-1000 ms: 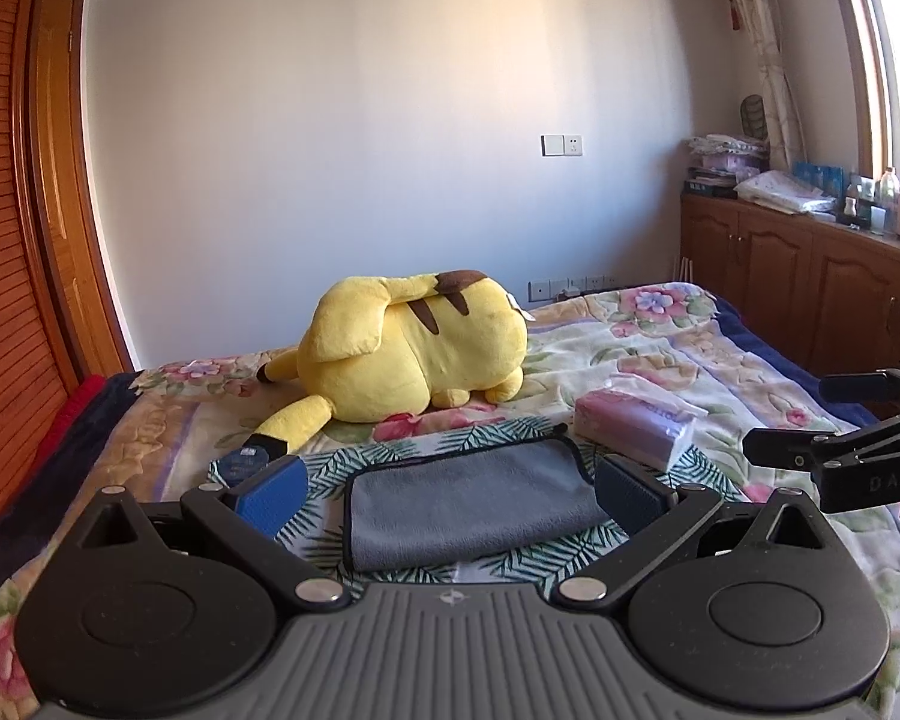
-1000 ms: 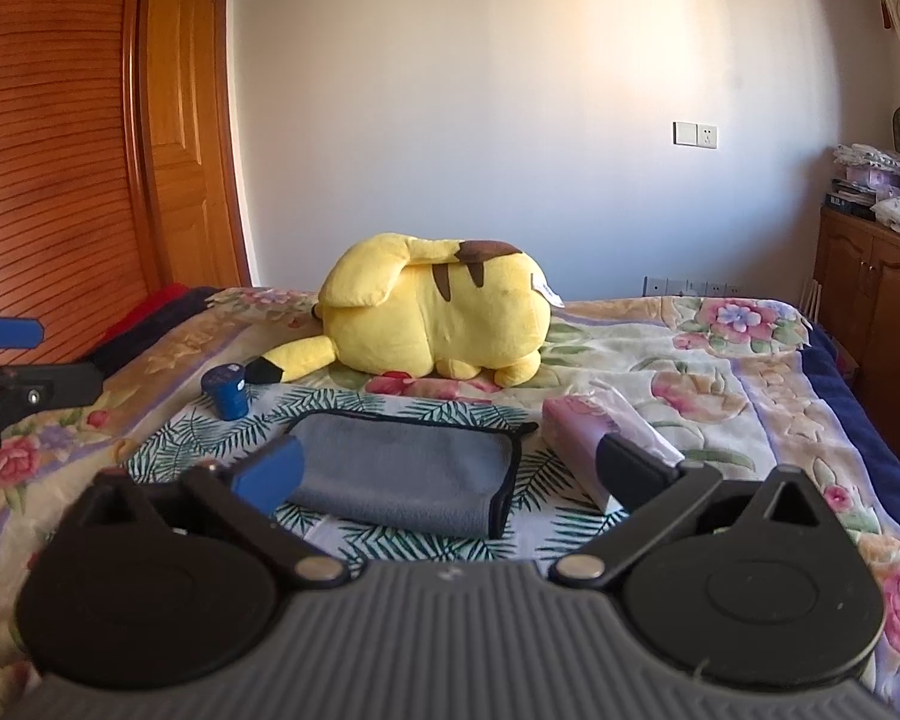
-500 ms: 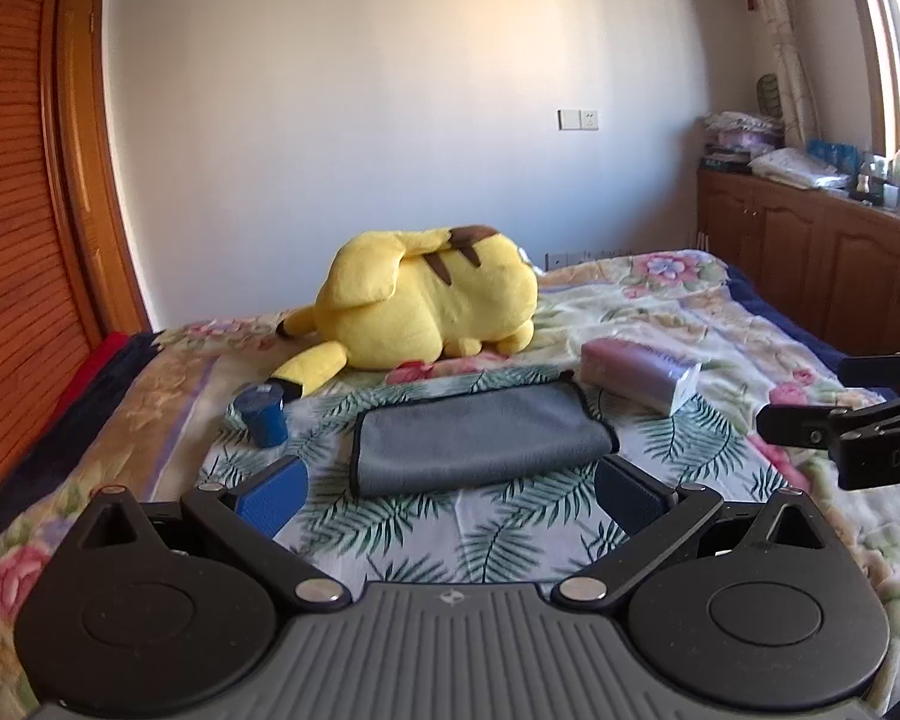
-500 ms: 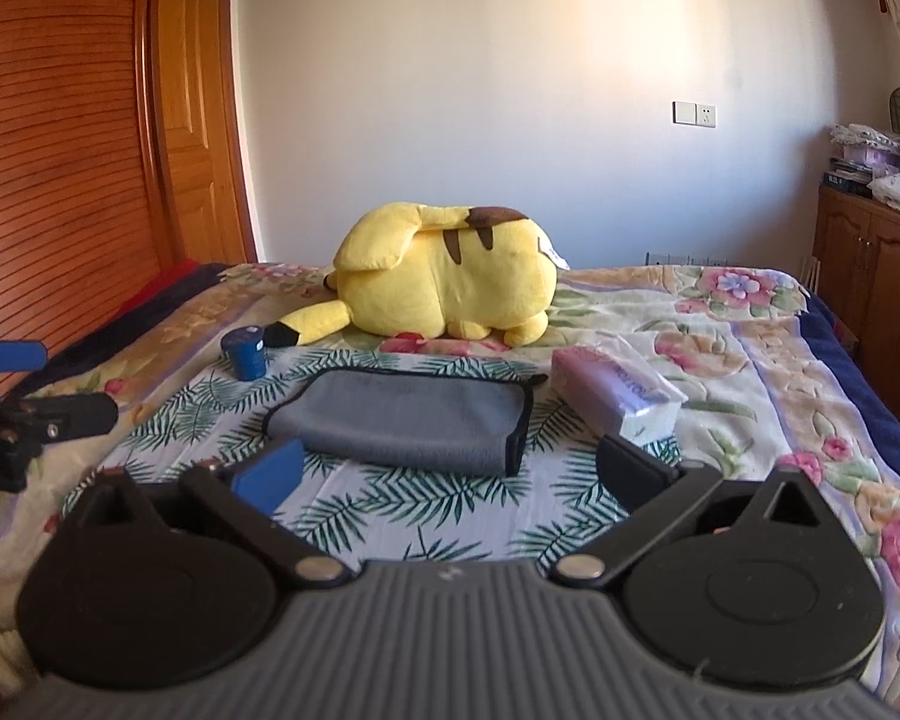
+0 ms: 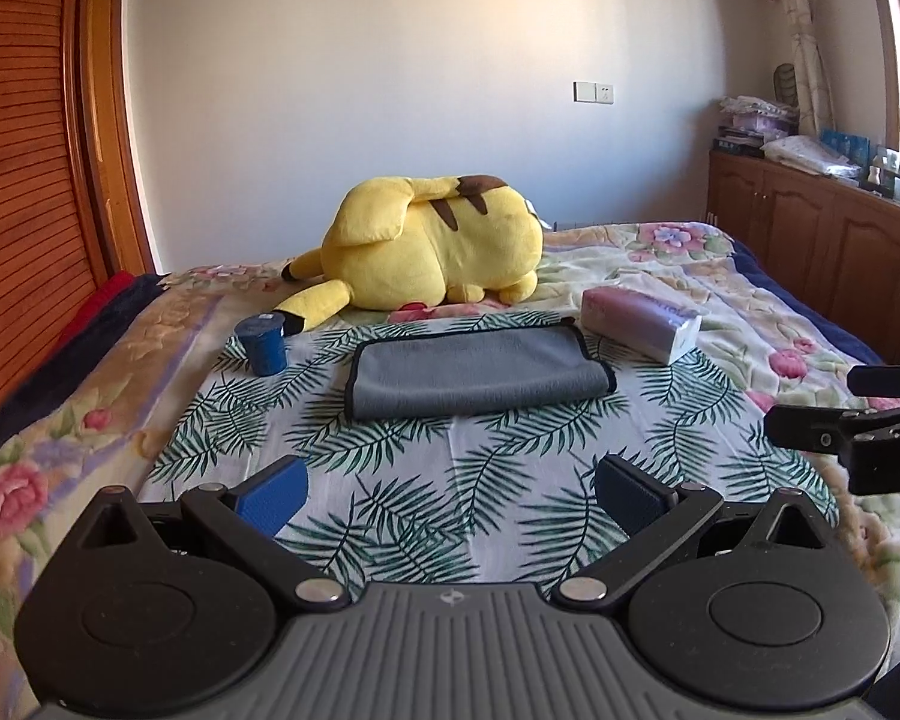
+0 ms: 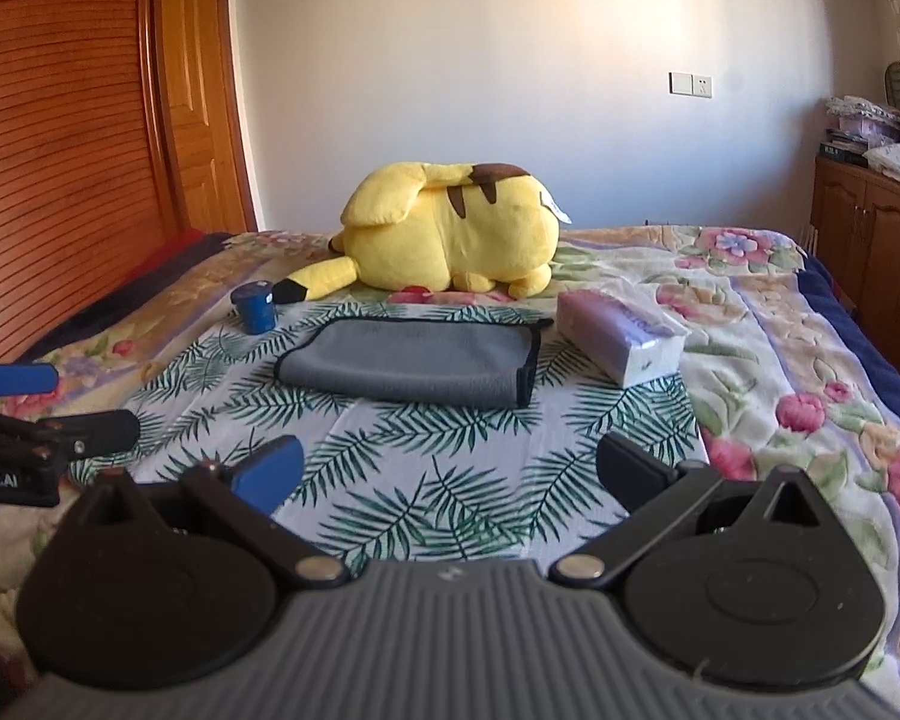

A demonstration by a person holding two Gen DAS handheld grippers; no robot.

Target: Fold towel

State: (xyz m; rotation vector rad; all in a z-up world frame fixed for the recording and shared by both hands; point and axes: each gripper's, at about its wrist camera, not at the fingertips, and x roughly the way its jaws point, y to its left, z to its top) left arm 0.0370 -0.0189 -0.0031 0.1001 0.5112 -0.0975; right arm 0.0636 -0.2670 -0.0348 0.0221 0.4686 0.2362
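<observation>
Your towel point(image 5: 474, 373): grey, black trim along edges. Cloth under it point(image 5: 450, 468): white, green palm-leaf print. Bed cover point(image 6: 798, 360): cream, pink and red flowers, navy border at far side. Plush toy point(image 5: 432, 252): bright yellow, brown stripes on back, black tail tip. Small cup point(image 5: 262, 343): dark blue. Tissue pack point(image 5: 639, 322): pink-lilac wrap, white end. Your left hand-held gripper point(image 5: 450, 492): black body, blue pads. Your right hand-held gripper point(image 6: 450, 468): black, one blue pad showing. Wardrobe point(image 6: 60, 120): orange-brown slatted wood. Wall point(image 5: 420, 60): plain white.
</observation>
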